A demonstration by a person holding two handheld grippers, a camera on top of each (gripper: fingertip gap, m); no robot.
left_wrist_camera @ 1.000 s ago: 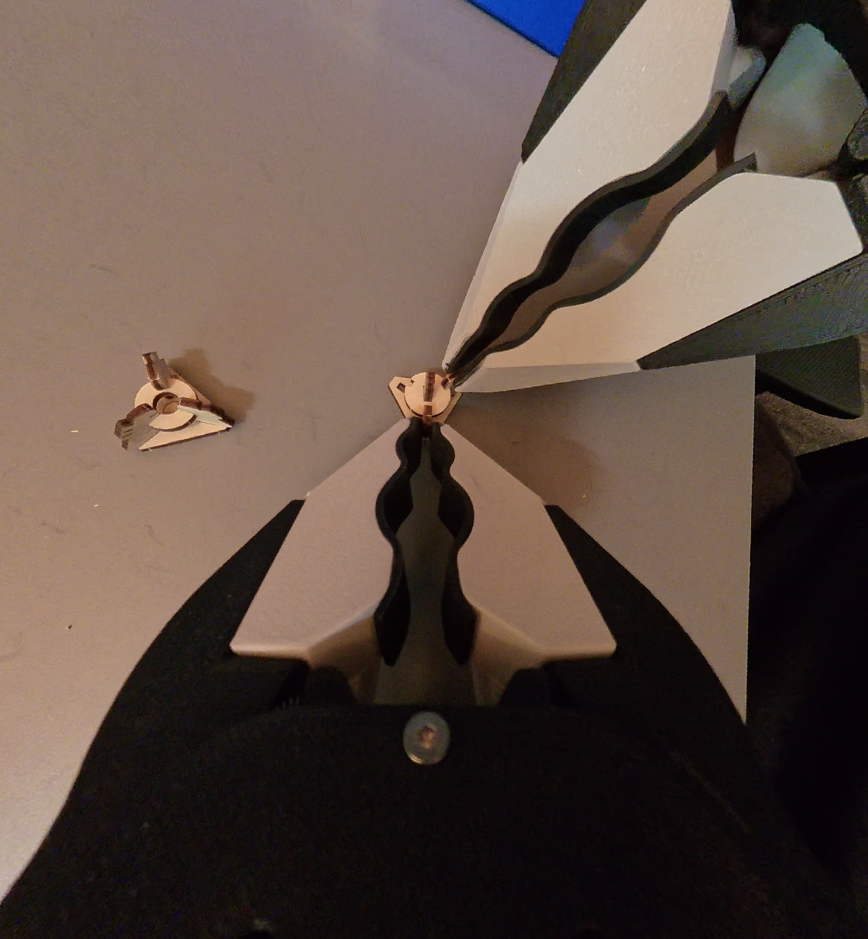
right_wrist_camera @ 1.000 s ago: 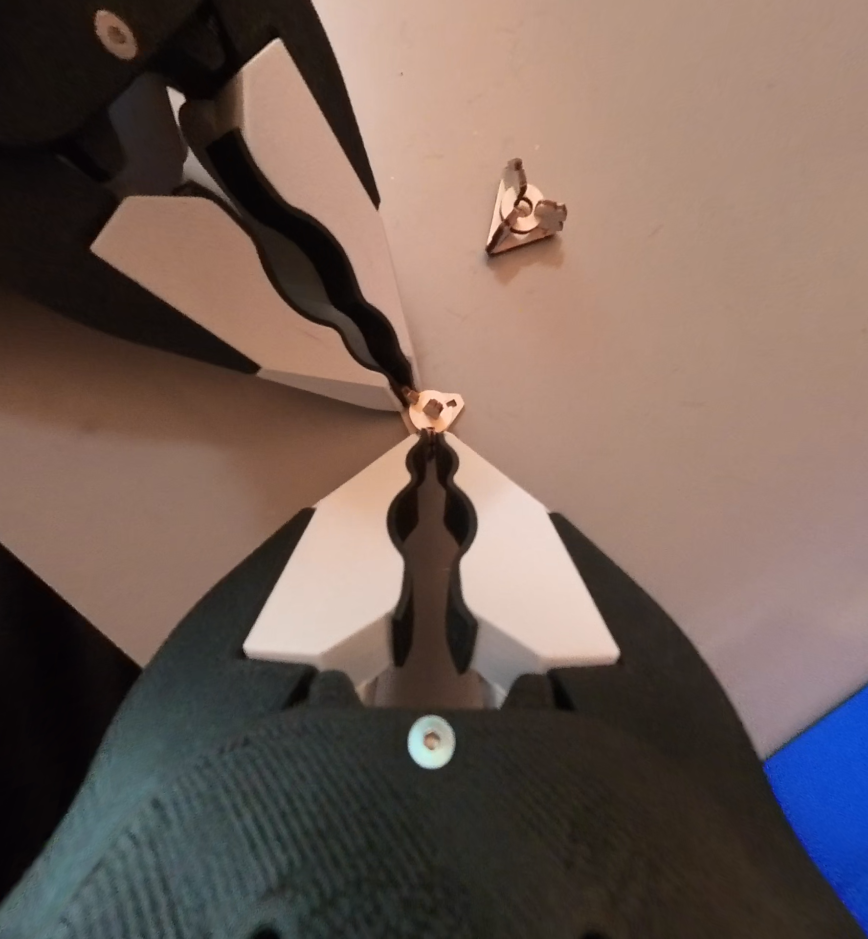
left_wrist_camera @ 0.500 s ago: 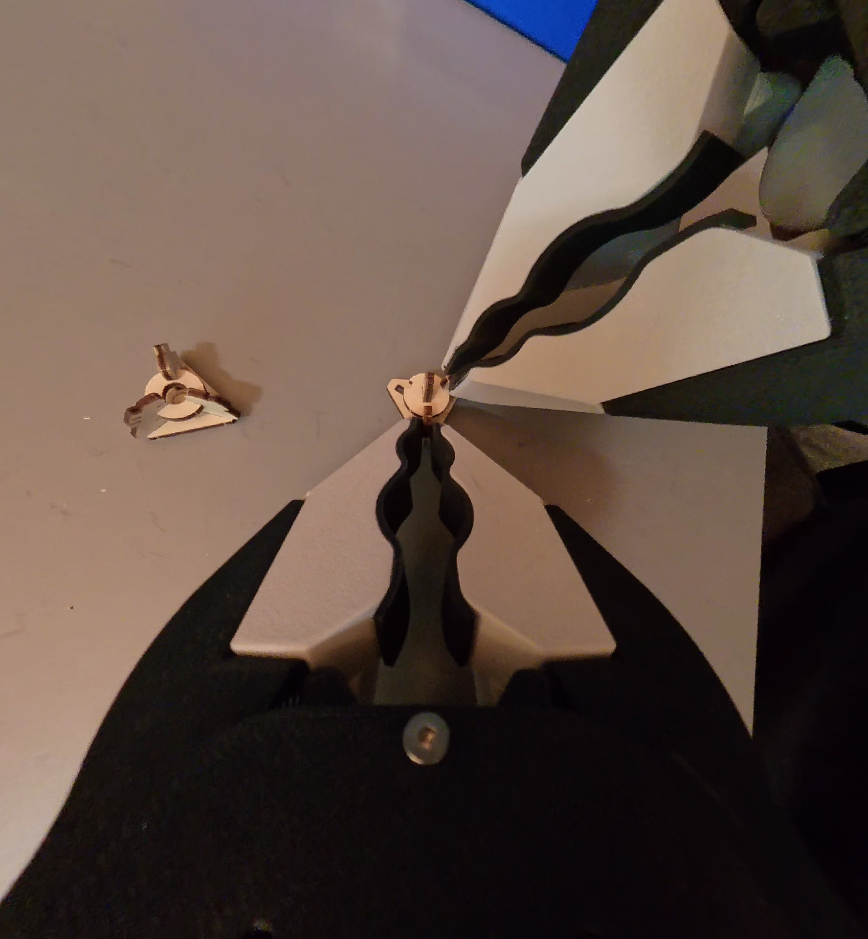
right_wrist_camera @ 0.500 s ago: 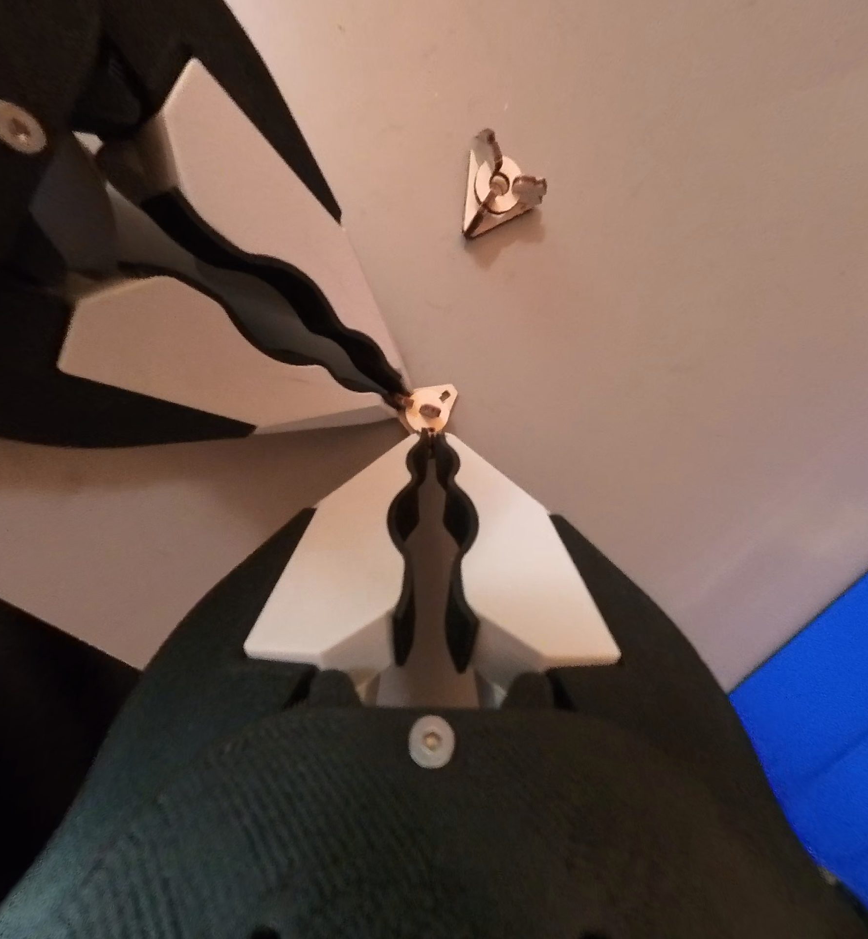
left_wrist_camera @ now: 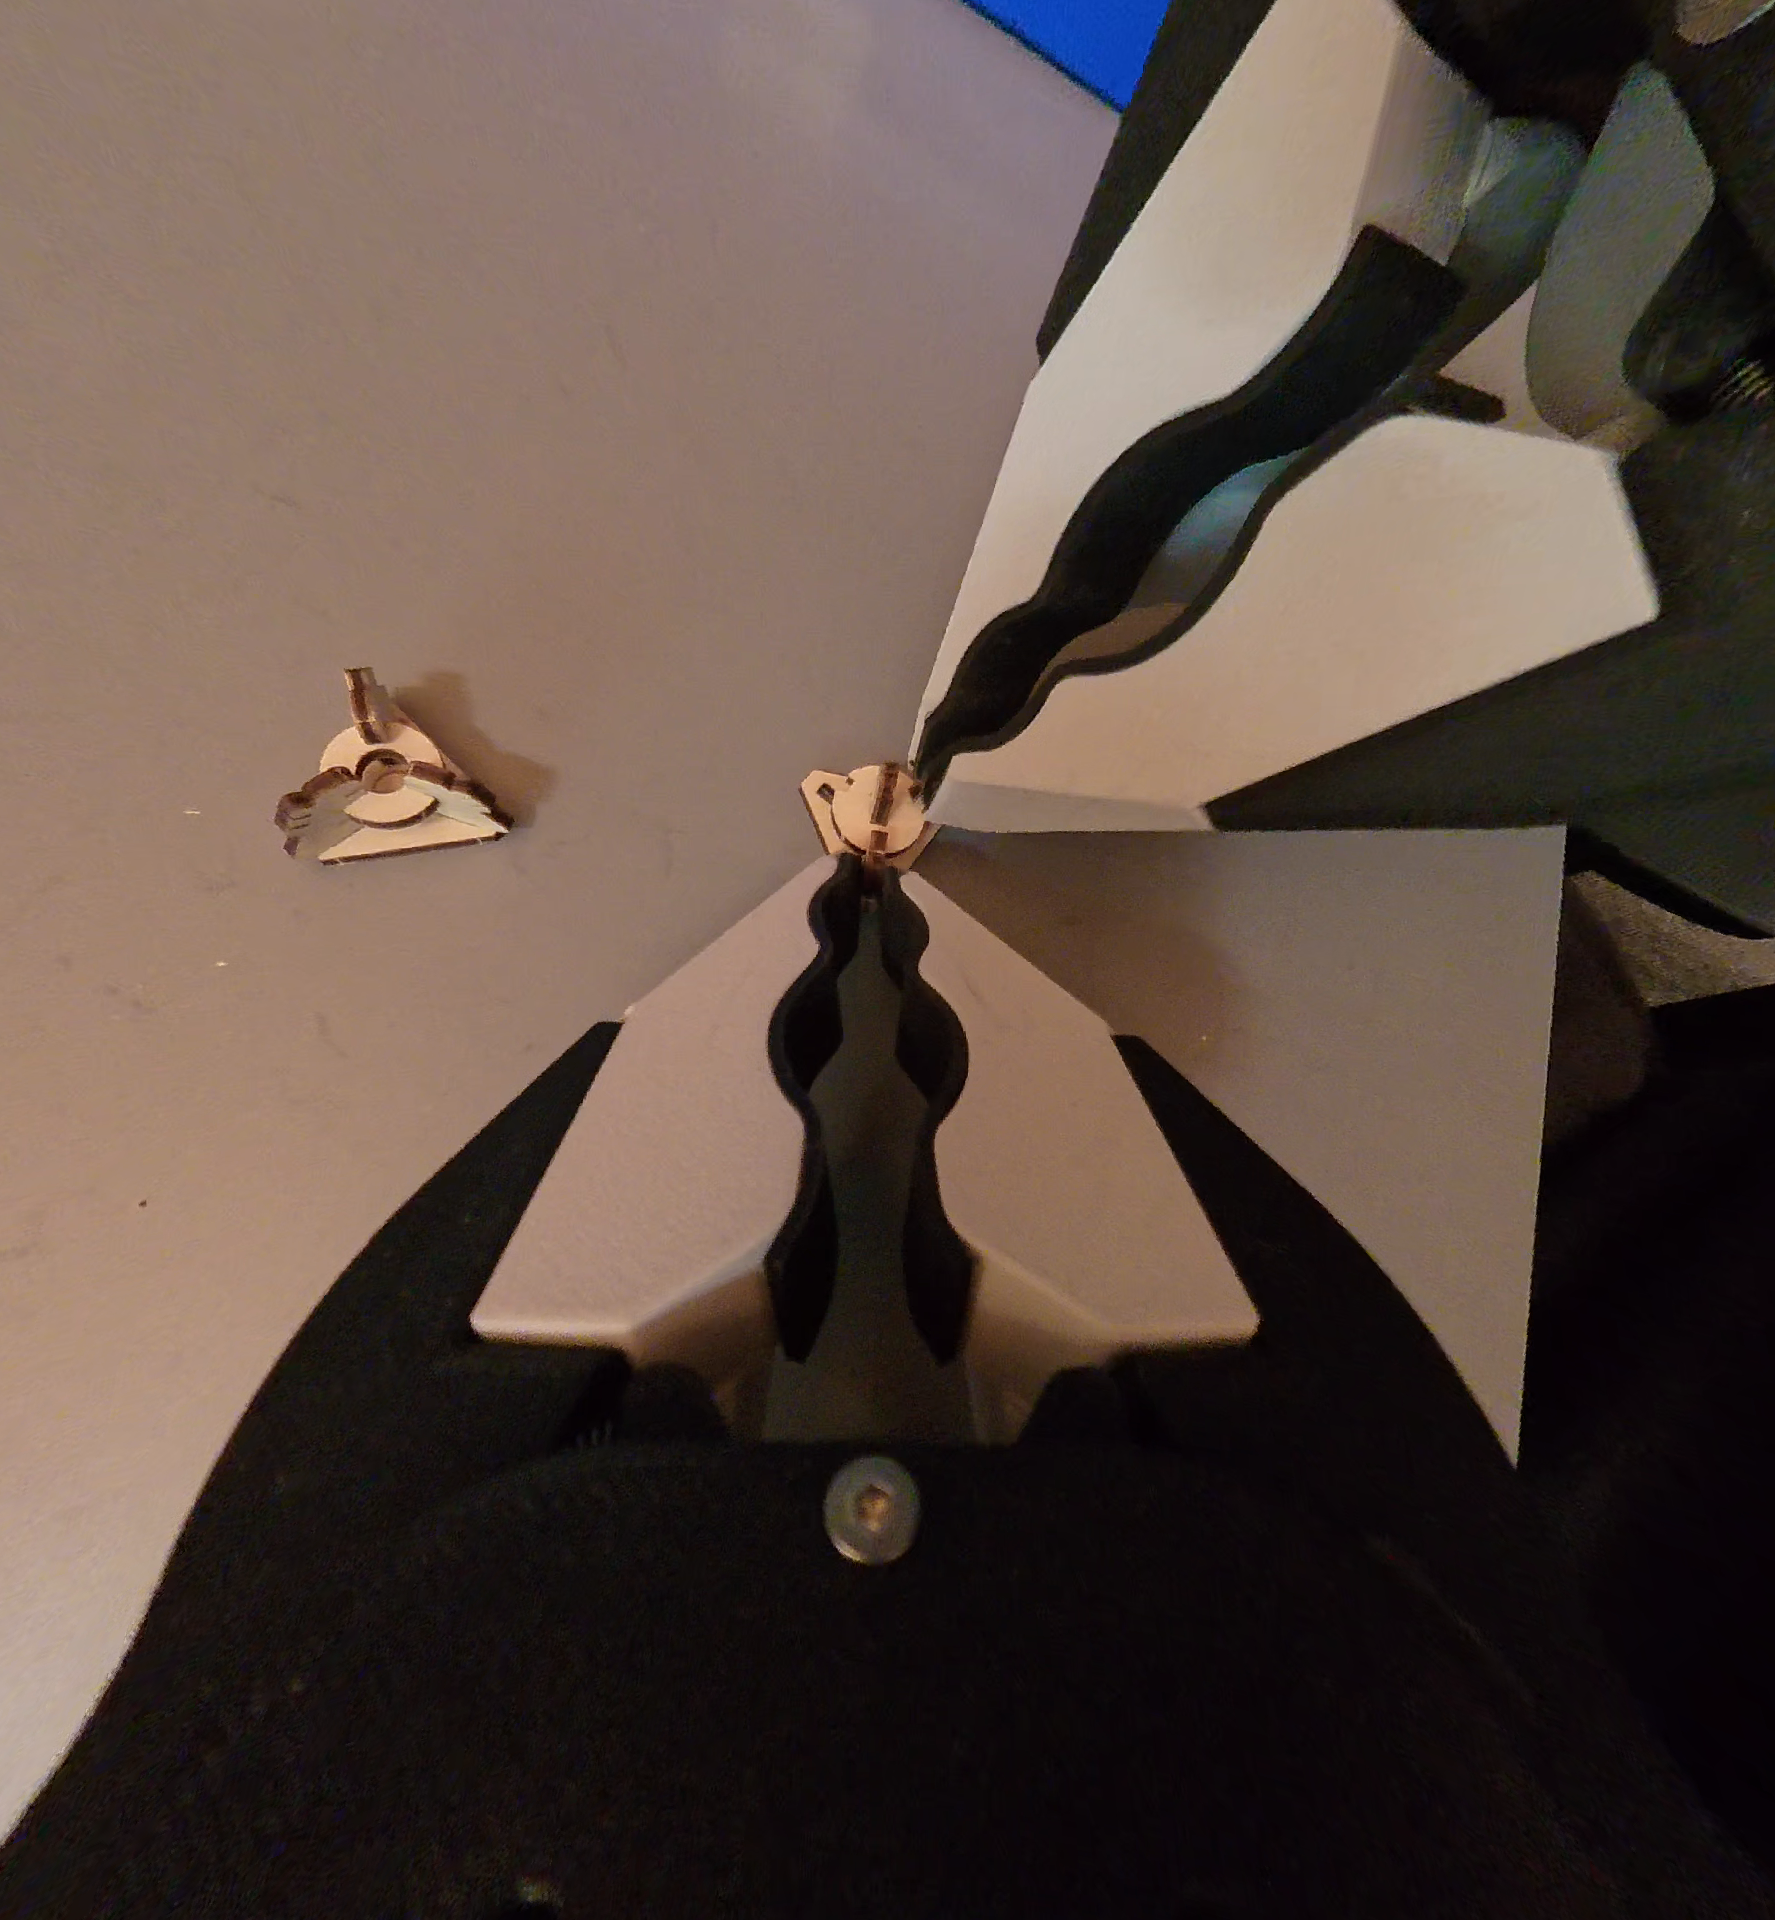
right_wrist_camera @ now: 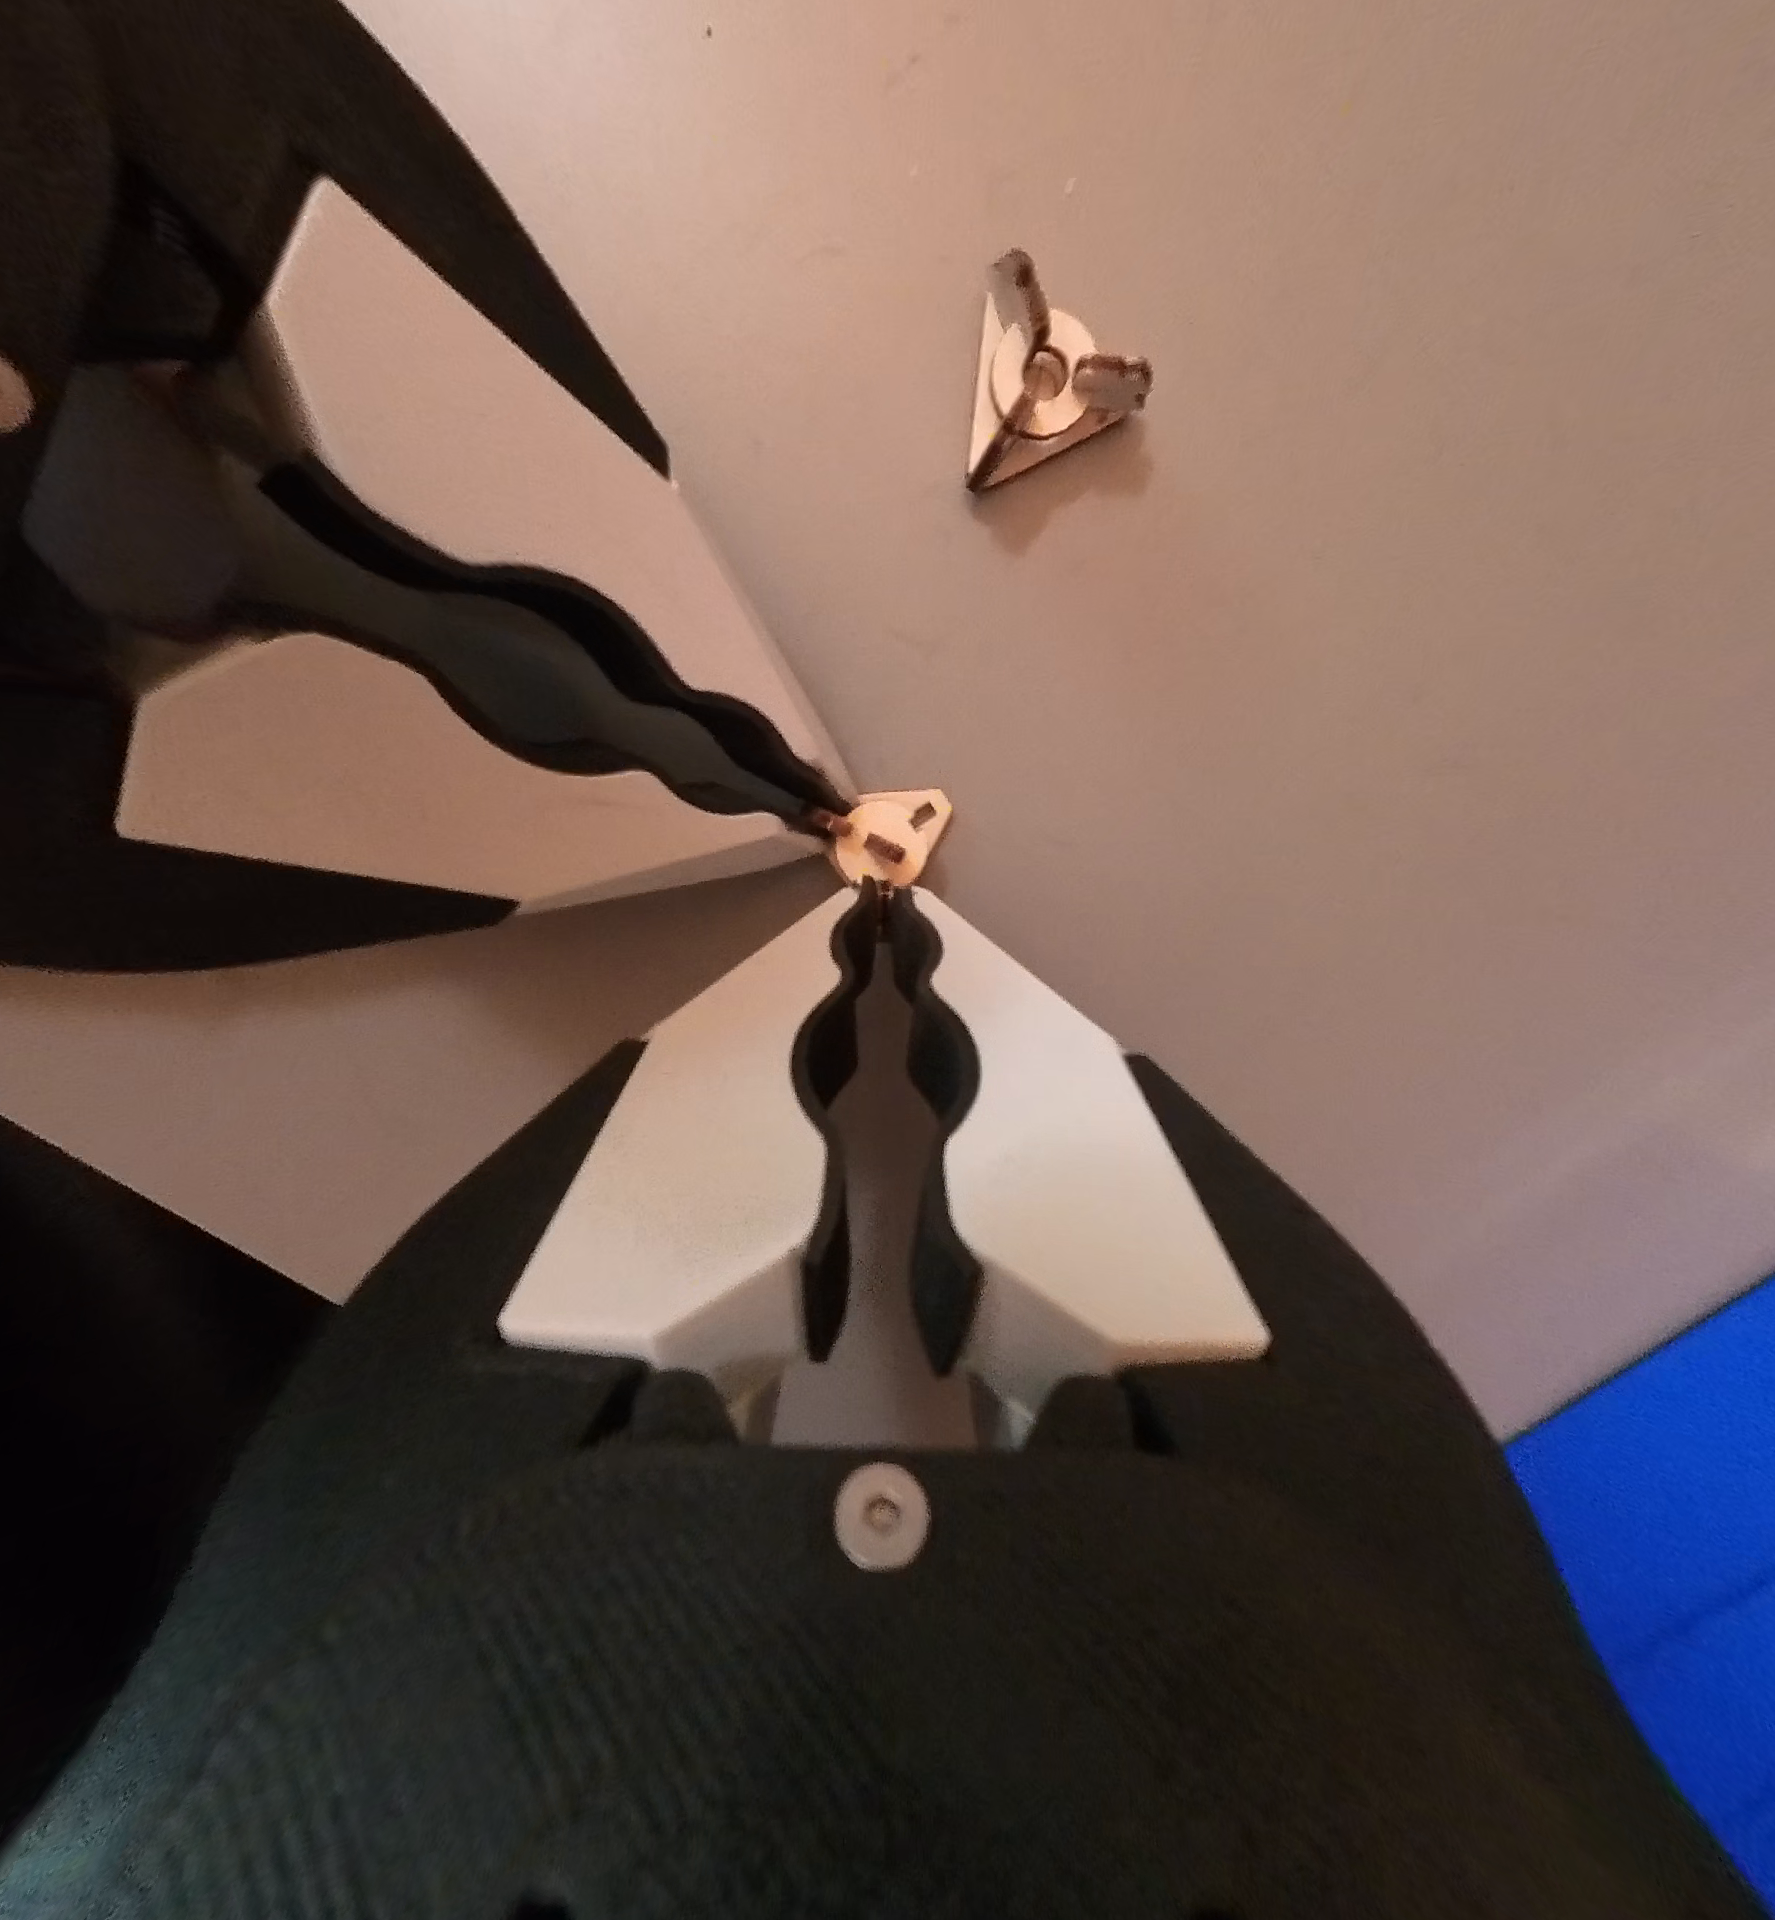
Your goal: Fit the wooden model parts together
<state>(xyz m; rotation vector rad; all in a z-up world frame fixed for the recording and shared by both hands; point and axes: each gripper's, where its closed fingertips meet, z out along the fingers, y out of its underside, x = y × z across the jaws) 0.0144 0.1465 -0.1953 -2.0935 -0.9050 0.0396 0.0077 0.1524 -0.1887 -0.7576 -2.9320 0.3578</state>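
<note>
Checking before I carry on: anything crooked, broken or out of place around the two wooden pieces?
Nothing stands out. Both grippers, left and right, pinch the small wooden piece by its edge tabs. The second wooden piece lies apart on the table, looking intact.

We look down along each gripper's fingers from close above the grey table (left_wrist_camera: 447,364); both views meet at one small wooden piece (left_wrist_camera: 867,816) (right_wrist_camera: 888,836), approaching from different sides.

A plain grey tabletop (left_wrist_camera: 447,364) fills most of both views, lit warmly and marked by faint scuffs. A bright blue surface (right_wrist_camera: 1693,1455) lies beyond its edge, and the surroundings off the near side are dark.
</note>
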